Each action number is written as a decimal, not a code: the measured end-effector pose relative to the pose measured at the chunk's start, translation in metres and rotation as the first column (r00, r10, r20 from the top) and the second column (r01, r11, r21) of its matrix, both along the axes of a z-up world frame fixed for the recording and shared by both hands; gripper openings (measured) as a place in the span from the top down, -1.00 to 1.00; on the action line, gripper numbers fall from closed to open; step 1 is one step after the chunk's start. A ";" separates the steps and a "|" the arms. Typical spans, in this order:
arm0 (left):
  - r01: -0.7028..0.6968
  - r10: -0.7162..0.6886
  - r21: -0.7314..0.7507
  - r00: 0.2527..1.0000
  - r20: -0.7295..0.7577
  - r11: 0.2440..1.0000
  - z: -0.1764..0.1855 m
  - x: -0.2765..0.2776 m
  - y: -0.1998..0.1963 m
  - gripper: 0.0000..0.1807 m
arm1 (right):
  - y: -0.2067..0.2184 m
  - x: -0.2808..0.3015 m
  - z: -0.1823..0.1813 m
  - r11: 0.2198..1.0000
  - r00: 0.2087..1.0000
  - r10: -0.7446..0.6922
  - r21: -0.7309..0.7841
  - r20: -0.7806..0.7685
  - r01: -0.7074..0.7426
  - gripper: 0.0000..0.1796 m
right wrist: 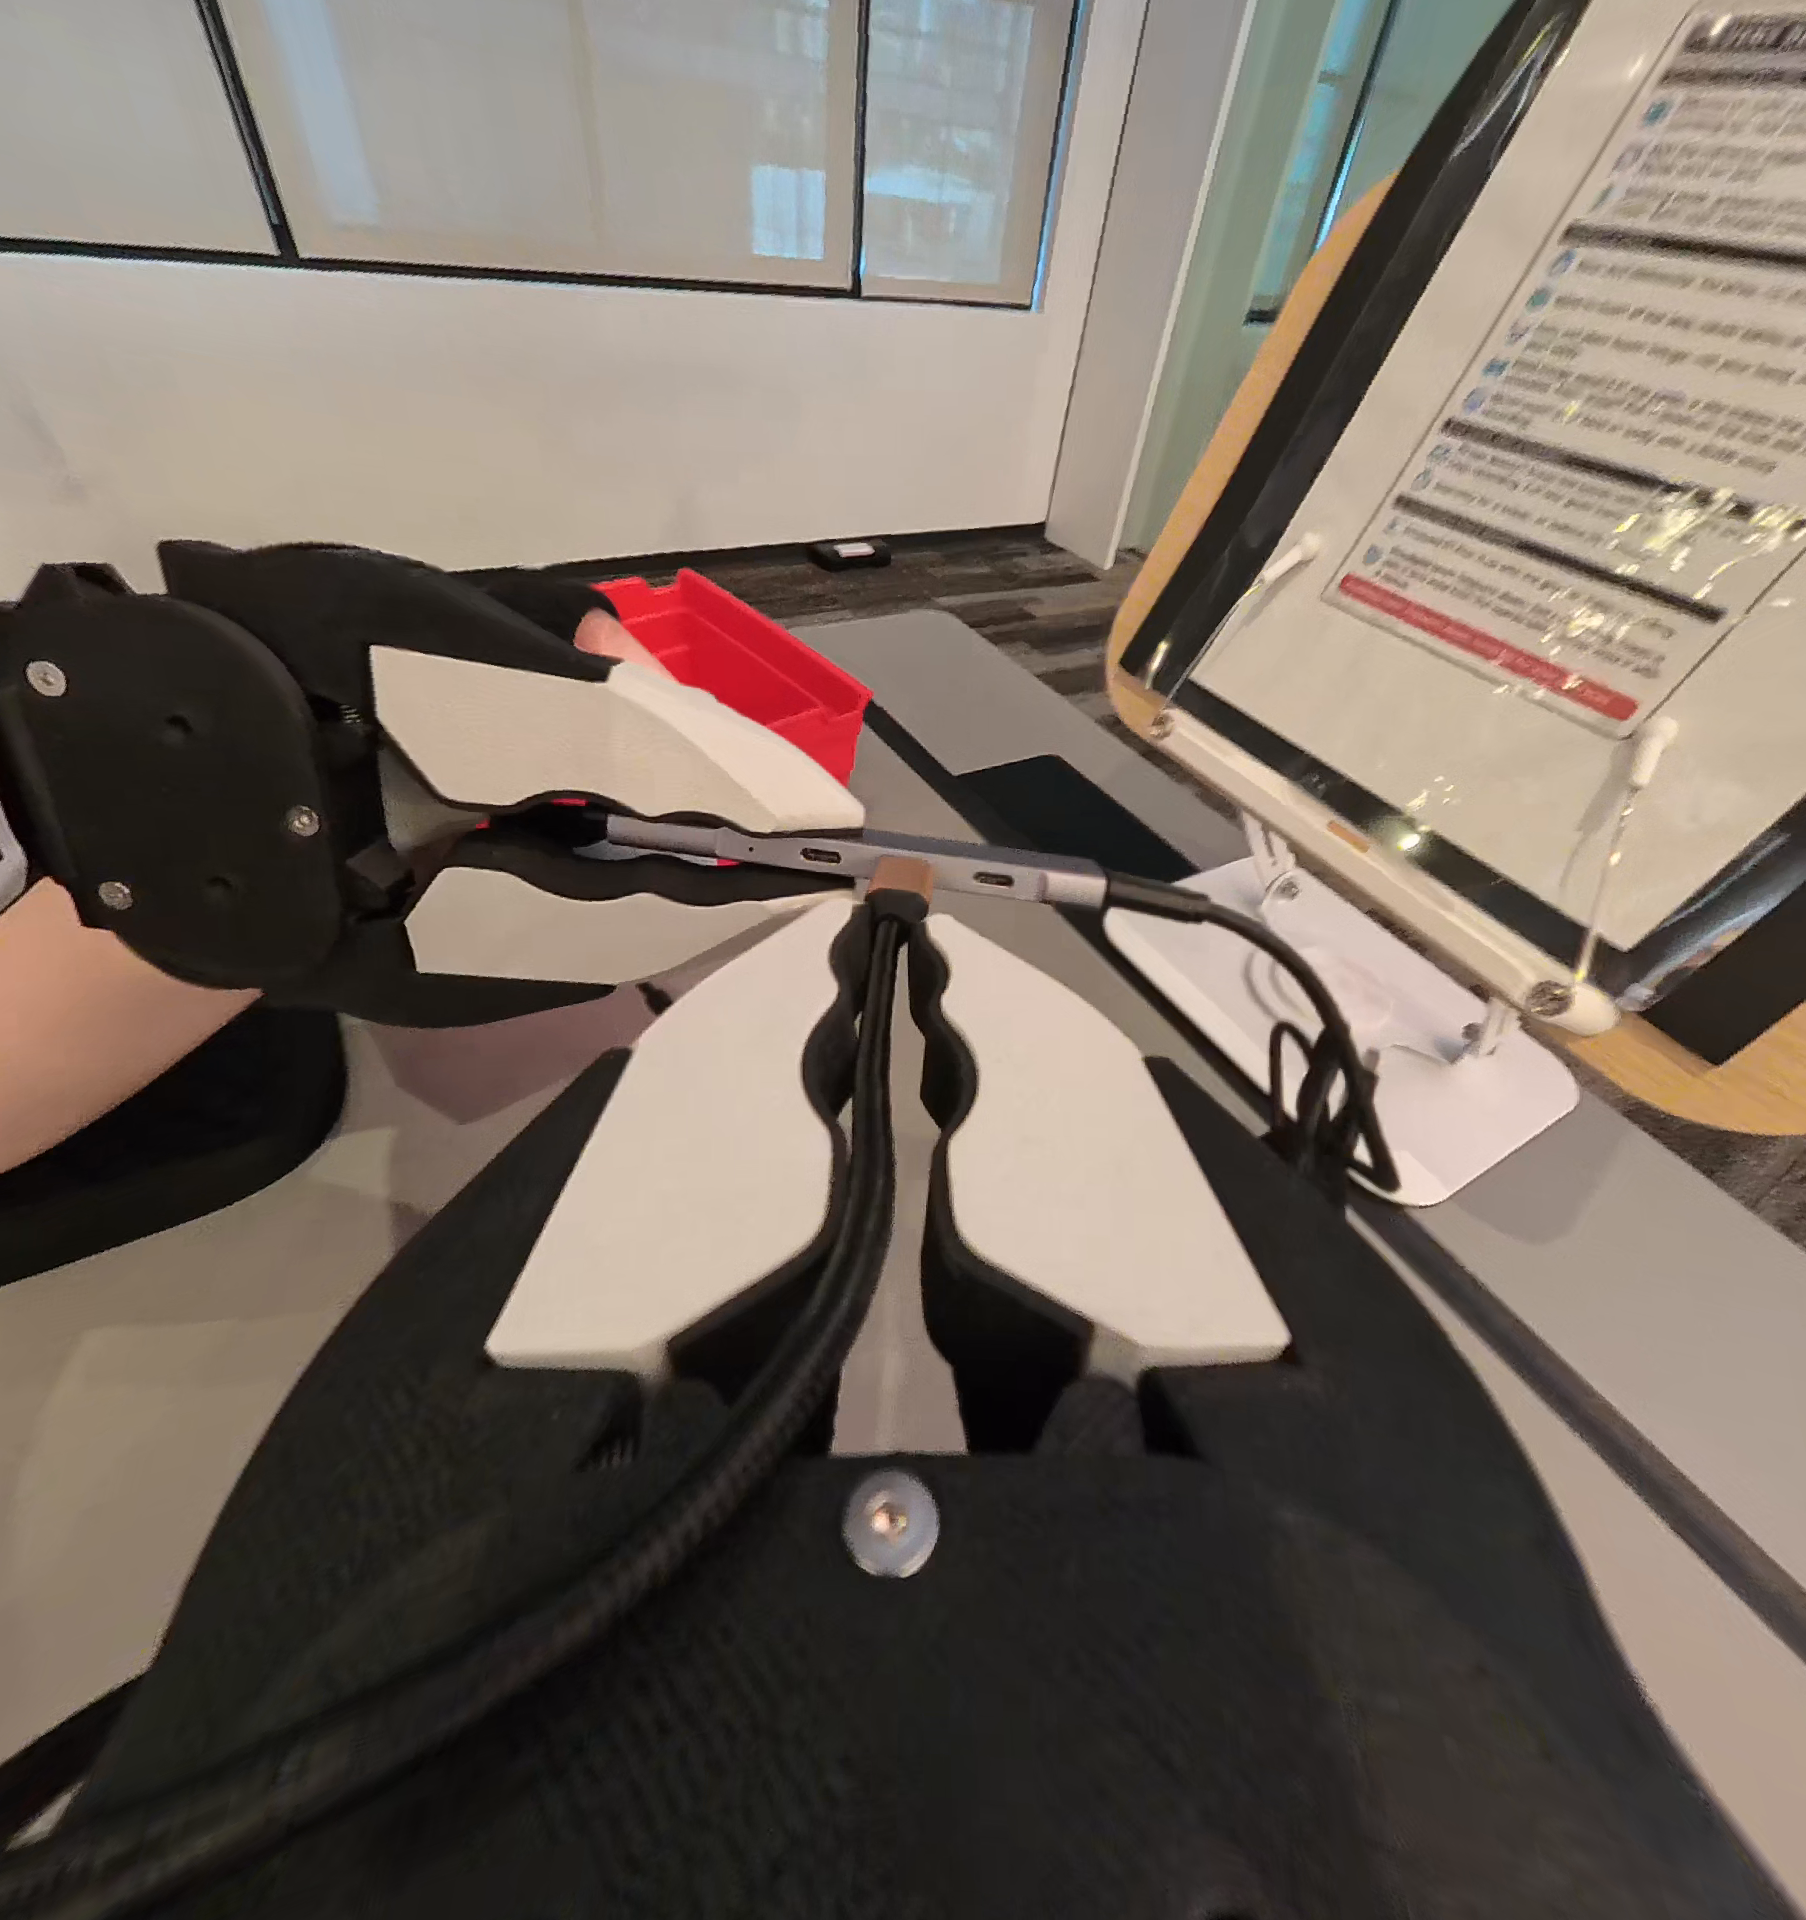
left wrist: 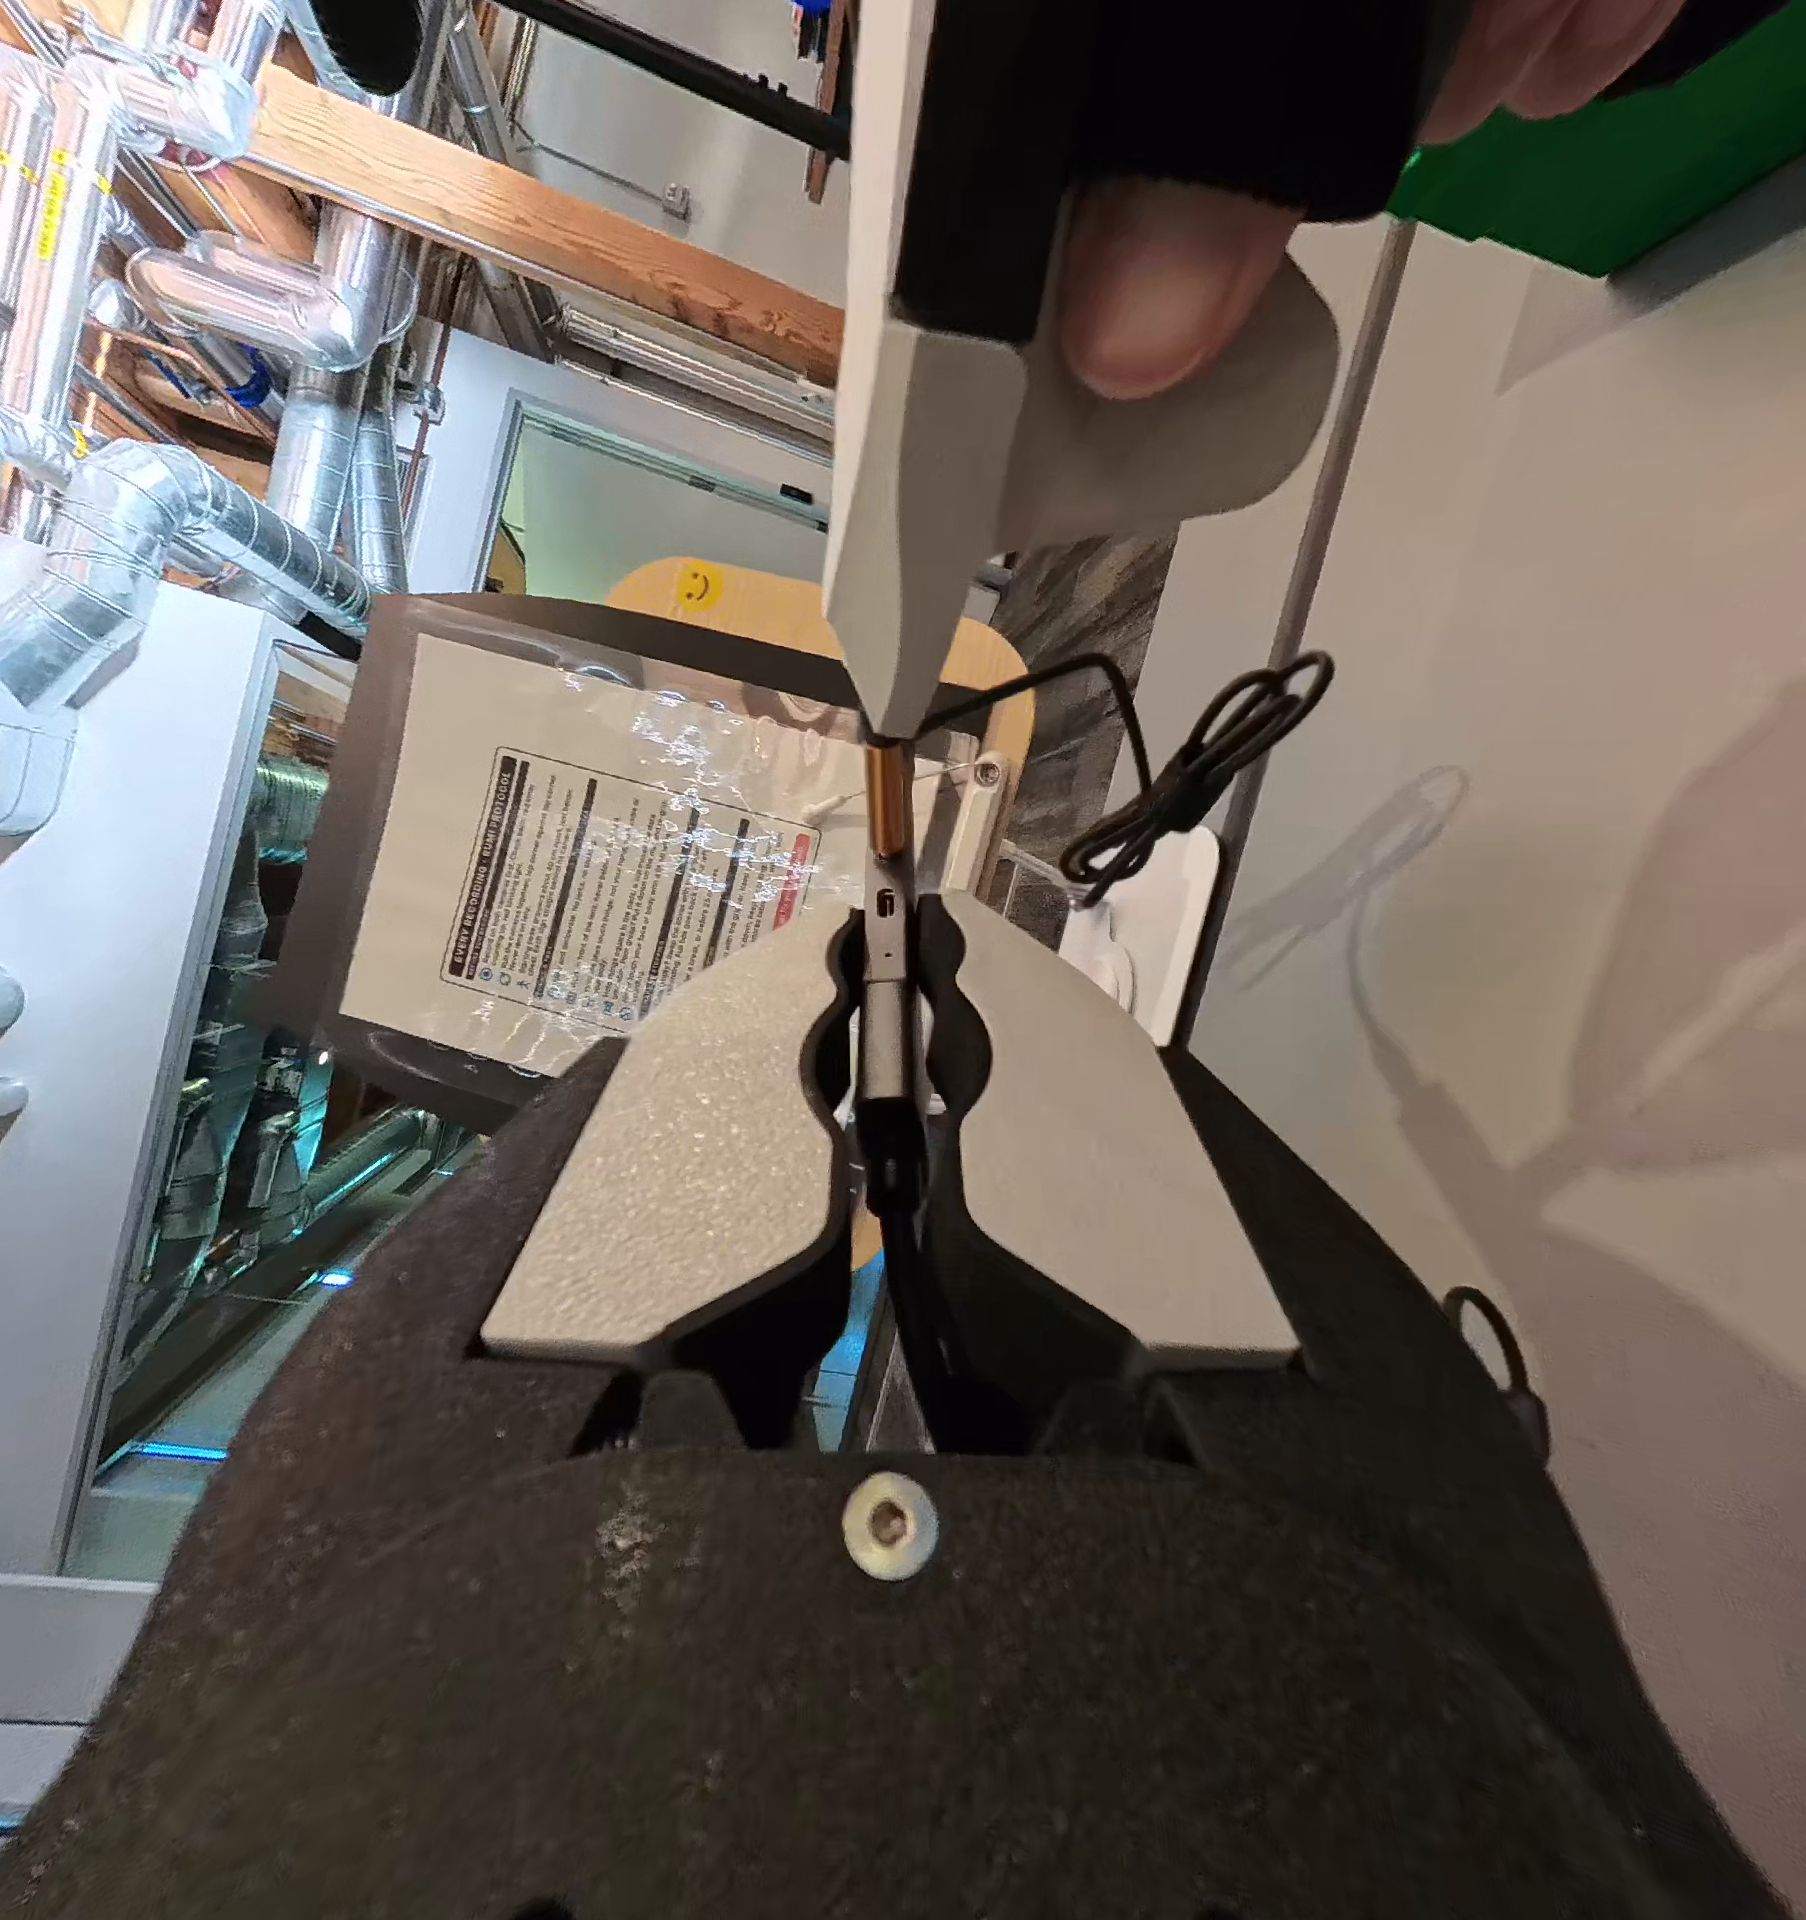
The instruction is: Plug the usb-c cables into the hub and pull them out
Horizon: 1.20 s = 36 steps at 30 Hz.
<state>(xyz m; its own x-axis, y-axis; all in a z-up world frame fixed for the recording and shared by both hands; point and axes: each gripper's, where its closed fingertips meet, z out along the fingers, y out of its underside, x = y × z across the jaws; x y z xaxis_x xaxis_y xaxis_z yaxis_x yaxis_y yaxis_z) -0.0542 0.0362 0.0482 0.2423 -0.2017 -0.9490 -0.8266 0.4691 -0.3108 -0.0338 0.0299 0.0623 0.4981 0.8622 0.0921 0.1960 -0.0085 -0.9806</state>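
My left gripper [left wrist: 886, 925] is shut on one end of the slim grey hub [left wrist: 883, 1023], held level above the table. In the right wrist view the left gripper [right wrist: 837, 831] comes in from the left and the hub [right wrist: 774, 854] shows its side ports. My right gripper [right wrist: 883, 925] is shut on a black braided usb-c cable [right wrist: 847, 1226] just behind its copper plug [right wrist: 897, 878]. The plug sits in the hub's middle side port. In the left wrist view the right gripper [left wrist: 894, 717] comes from above with the copper plug [left wrist: 888, 800].
The hub's own black cable [right wrist: 1190, 906] leaves its far end and lies coiled [right wrist: 1330, 1112] on the grey table [right wrist: 1657, 1351]. A laminated sheet on a white stand [right wrist: 1481, 1101] stands close on the right. A red bin [right wrist: 764, 665] sits behind the left gripper. Only a small space, under 4 cm, lies between the two pairs of fingers.
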 end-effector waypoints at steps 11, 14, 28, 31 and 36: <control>0.028 -0.035 0.065 0.992 0.118 0.998 0.026 -0.002 -0.011 0.91 | -0.014 -0.005 0.030 0.973 0.995 -0.099 0.210 0.016 0.094 0.92; 0.022 -0.028 0.052 0.992 0.123 0.998 0.026 -0.002 -0.011 0.90 | -0.013 -0.004 0.029 0.975 0.995 -0.097 0.202 0.020 0.091 0.92; 0.021 -0.026 0.209 0.999 0.019 0.978 0.041 0.002 -0.035 0.90 | -0.036 0.000 0.036 0.992 0.999 0.038 0.116 0.027 -0.041 0.92; 0.035 -0.038 0.208 0.999 0.009 0.977 0.041 0.005 -0.039 0.91 | -0.037 0.002 0.037 0.991 0.998 0.043 0.125 0.039 -0.047 0.92; 0.055 -0.055 0.206 0.998 -0.010 0.977 0.037 0.012 -0.043 0.91 | -0.037 0.006 0.035 0.992 0.997 0.064 0.105 0.050 -0.069 0.92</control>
<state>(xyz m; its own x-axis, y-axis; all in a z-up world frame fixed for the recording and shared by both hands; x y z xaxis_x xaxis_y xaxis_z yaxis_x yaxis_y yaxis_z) -0.0425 -0.0065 0.0856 0.2321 -0.0142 -0.9726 -0.7989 0.5676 -0.1989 -0.0276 -0.0074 0.0969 0.4333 0.8773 0.2065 0.2377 0.1098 -0.9651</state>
